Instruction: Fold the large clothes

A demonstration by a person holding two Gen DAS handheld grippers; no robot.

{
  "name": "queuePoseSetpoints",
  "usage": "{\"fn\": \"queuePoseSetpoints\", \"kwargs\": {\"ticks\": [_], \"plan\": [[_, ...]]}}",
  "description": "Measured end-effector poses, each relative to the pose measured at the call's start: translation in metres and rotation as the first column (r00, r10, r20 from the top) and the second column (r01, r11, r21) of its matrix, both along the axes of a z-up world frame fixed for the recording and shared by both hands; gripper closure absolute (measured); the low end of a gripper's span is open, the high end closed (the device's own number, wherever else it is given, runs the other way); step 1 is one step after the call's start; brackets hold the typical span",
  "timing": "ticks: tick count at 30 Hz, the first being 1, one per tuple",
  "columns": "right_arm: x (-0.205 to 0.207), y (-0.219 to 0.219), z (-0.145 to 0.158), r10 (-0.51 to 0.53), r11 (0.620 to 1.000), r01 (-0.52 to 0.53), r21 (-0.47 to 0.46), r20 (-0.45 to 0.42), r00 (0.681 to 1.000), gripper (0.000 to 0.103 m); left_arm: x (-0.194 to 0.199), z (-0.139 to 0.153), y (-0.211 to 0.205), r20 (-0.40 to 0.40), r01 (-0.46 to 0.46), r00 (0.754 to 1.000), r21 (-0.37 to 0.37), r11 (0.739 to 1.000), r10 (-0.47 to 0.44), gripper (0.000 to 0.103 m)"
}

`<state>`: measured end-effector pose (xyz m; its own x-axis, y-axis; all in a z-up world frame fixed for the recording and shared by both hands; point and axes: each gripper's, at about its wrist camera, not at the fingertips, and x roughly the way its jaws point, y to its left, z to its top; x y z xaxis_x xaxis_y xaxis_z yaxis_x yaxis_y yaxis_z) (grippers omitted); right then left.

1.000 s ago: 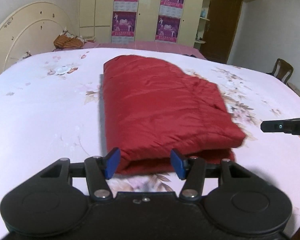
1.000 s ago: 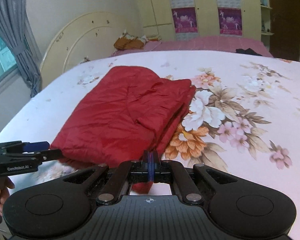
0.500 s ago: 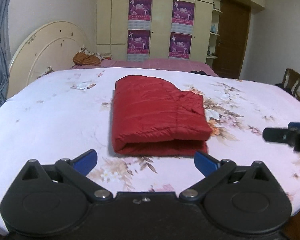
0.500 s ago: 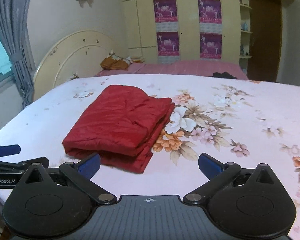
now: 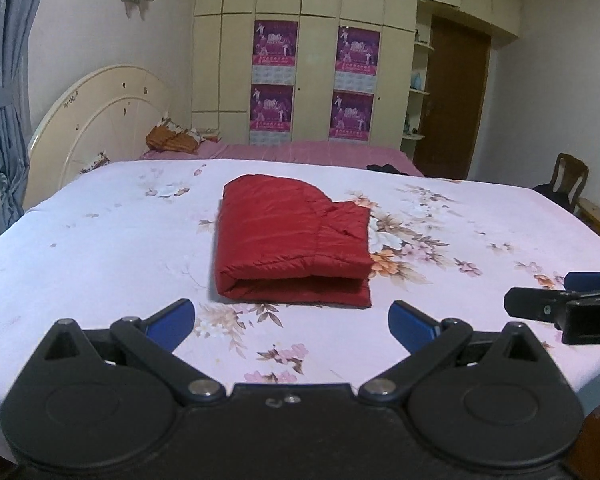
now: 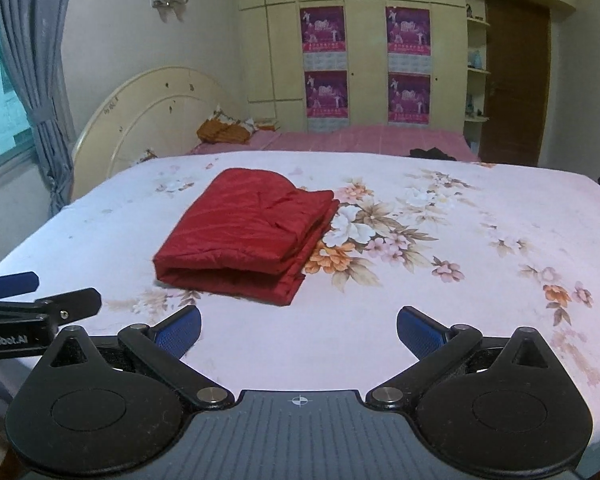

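A red padded garment (image 5: 292, 240) lies folded into a thick rectangle on the floral bed sheet (image 5: 100, 248); it also shows in the right wrist view (image 6: 248, 236). My left gripper (image 5: 292, 320) is wide open and empty, held back from the garment's near folded edge. My right gripper (image 6: 298, 330) is wide open and empty, also back from the garment. Each gripper shows at the edge of the other's view: the right one (image 5: 560, 304) and the left one (image 6: 40, 300).
A cream headboard (image 5: 88, 120) stands at the left. A second bed with a pink cover (image 5: 300, 152) lies behind, with wardrobes (image 5: 312, 60) beyond. A wooden chair (image 5: 568, 176) stands at the right and a curtain (image 6: 32, 80) hangs at the left.
Both grippers let go of the garment's near edge, opened wide and pulled back and up from the bed. The garment stays folded in place.
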<state>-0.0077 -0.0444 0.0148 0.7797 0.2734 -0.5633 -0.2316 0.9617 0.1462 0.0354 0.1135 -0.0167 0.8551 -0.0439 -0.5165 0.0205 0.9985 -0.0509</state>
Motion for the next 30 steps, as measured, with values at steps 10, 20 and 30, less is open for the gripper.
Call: {"fn": "queuePoseSetpoints", "kwargs": {"ticks": [10, 20, 30], "plan": [[-0.027, 0.001, 0.011, -0.032, 0.999, 0.032, -0.016, 0.013, 0.999, 0.000, -0.024, 0.010, -0.002, 0.035, 0.011, 0.999, -0.028, 1.000, -0.010, 0.000], [-0.032, -0.002, 0.016, -0.051, 0.999, 0.051, -0.017, 0.018, 0.999, 0.000, -0.027, 0.012, -0.004, 0.045, 0.037, 0.998, -0.026, 0.999, -0.036, 0.000], [-0.035, -0.005, 0.018, -0.061, 0.998, 0.061, -0.018, 0.015, 0.998, 0.000, -0.026, 0.012, -0.004, 0.050, 0.045, 0.998, -0.023, 0.999, -0.043, 0.000]]}}
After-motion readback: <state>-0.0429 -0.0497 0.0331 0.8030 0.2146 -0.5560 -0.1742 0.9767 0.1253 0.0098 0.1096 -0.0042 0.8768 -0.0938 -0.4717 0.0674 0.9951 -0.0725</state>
